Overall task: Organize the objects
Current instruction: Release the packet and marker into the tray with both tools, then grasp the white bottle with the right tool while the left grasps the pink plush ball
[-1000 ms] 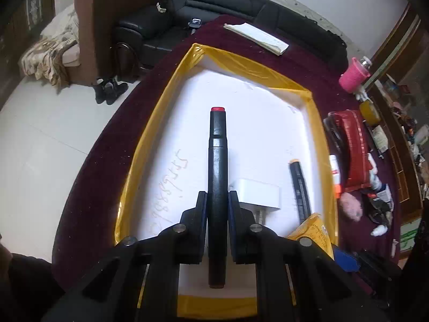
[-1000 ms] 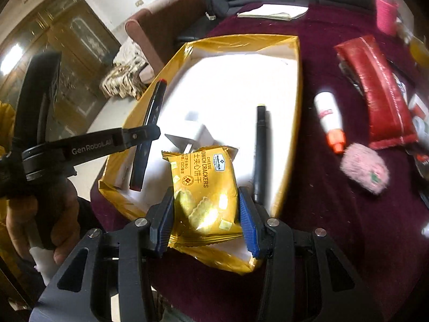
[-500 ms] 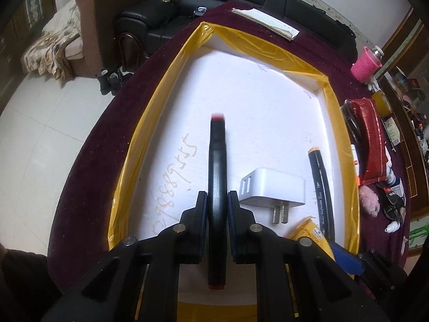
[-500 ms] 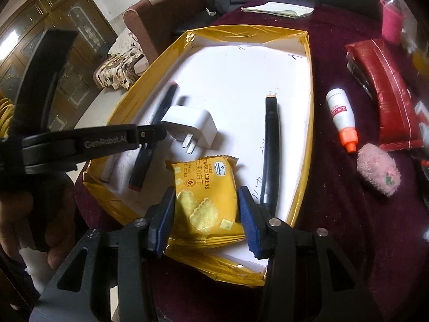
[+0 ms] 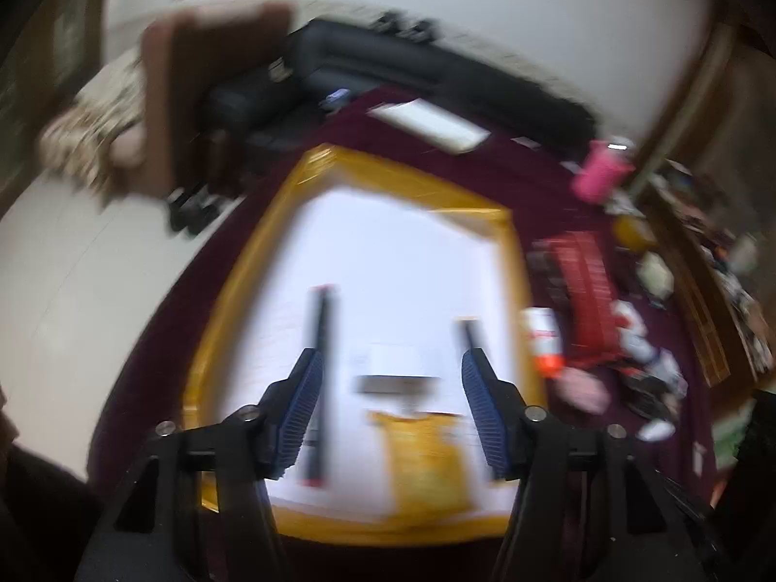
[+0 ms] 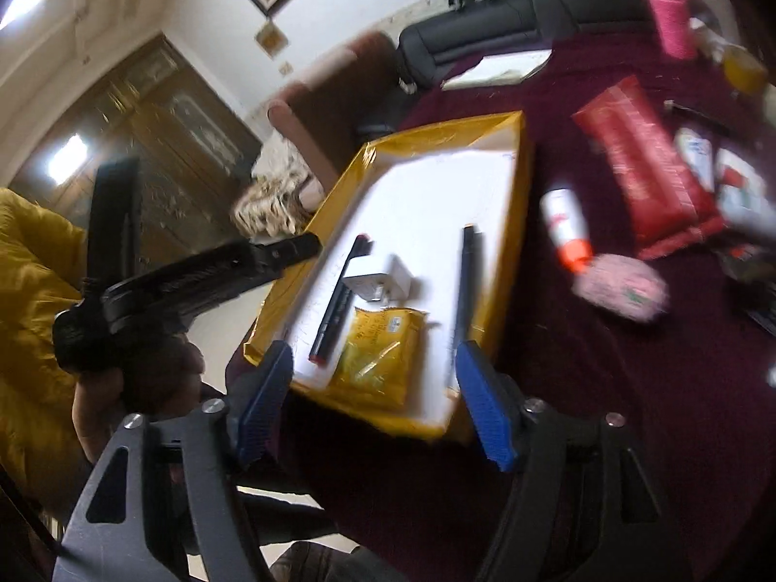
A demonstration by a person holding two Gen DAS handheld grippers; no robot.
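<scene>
Both claws stand wide open and hold nothing: the left claw [image 5: 392,407] hangs blurred over the near end of the tray [image 5: 233,286], and the right claw [image 6: 373,400] sits just off the tray's near edge, over the dark red tabletop [image 6: 606,412]. Nearest inside the tray lies the yellow cracker packet [image 6: 376,356], close to the near wall. Just left of it, the red-tipped marker [image 6: 336,301] lies lengthwise, its red end toward the near edge. Beyond the packet rests the white charger [image 6: 385,282], touching or almost touching the marker's side; which, I cannot tell. The second marker [image 6: 464,291] runs along the tray's right wall. Outside the tray, toward the right edge of the tabletop, lie a white bottle with an orange cap [image 6: 566,229], a pink fluffy thing [image 6: 623,285] and, farther off, a red pouch [image 6: 645,165]; a pink cup [image 6: 671,19] stands near the far right corner. The risks look modest. The left view is smeared by motion, so a quick sweep of that claw could clip the red-tipped marker and roll it into the charger. A reach by the right claw toward the bottle could catch the tray's right wall and shift everything inside.
</scene>
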